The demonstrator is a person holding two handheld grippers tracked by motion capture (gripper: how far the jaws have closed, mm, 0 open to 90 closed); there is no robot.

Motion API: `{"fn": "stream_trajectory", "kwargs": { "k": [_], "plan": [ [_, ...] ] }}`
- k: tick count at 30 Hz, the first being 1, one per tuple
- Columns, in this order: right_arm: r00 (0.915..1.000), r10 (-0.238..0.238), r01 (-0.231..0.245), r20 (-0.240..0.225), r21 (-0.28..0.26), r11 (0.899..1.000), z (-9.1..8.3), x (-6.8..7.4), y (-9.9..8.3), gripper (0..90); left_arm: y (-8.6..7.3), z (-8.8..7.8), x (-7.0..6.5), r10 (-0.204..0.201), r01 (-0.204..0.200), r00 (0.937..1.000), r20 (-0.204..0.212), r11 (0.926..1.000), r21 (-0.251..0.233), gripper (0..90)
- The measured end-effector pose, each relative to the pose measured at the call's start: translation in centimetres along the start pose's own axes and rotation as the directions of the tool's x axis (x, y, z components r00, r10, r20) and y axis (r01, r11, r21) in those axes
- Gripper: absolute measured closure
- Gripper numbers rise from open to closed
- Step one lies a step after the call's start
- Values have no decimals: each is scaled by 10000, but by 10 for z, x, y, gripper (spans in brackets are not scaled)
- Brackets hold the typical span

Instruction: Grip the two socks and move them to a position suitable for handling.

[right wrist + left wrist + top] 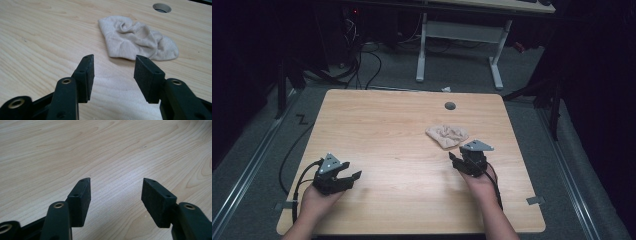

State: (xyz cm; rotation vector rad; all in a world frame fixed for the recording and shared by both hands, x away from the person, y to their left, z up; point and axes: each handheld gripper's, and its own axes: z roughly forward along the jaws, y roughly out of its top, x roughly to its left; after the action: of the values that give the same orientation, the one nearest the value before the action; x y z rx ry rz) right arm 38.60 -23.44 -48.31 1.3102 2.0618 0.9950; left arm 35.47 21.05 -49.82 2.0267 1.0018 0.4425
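Bare light-wood bench (387, 130) lies under the left gripper (353, 176), jaws apart, idle. Ahead of the right gripper (113, 63), jaws apart and empty, sits the crumpled beige fabric sock (137, 37); best to approach low and pinch a raised fold.

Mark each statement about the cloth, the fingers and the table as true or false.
1. The crumpled beige cloth lies on the light wooden table. True.
2. The right gripper grips the cloth. False: its fingers stand open and bare, short of the cloth.
3. The left gripper is open over bare wood. True.
4. The round cable hole lies at the table's near edge. False: it is near the far edge, beyond the cloth.
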Motion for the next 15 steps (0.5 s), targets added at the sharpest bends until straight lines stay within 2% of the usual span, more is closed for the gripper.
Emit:
{"fn": "stream_trajectory", "kwargs": {
  "k": [4, 12, 15],
  "plan": [
    [9980, 515, -510, -364, 129, 9986, 6, -10, 9, 512, 0, 0, 1, 4, -4, 10000, 17, 10000, -28, 413],
    [10000, 33, -31, -27, 702, 9975, 26, -16, 22, 498, 0, 1, 0, 62, -63, 9999, 82, 10000, 37, 413],
    [9998, 178, -165, -128, 921, 9956, 35, -18, 23, 487, 0, 1, 1, 75, -75, 9999, 101, 10000, 41, 413]
  ]
}}
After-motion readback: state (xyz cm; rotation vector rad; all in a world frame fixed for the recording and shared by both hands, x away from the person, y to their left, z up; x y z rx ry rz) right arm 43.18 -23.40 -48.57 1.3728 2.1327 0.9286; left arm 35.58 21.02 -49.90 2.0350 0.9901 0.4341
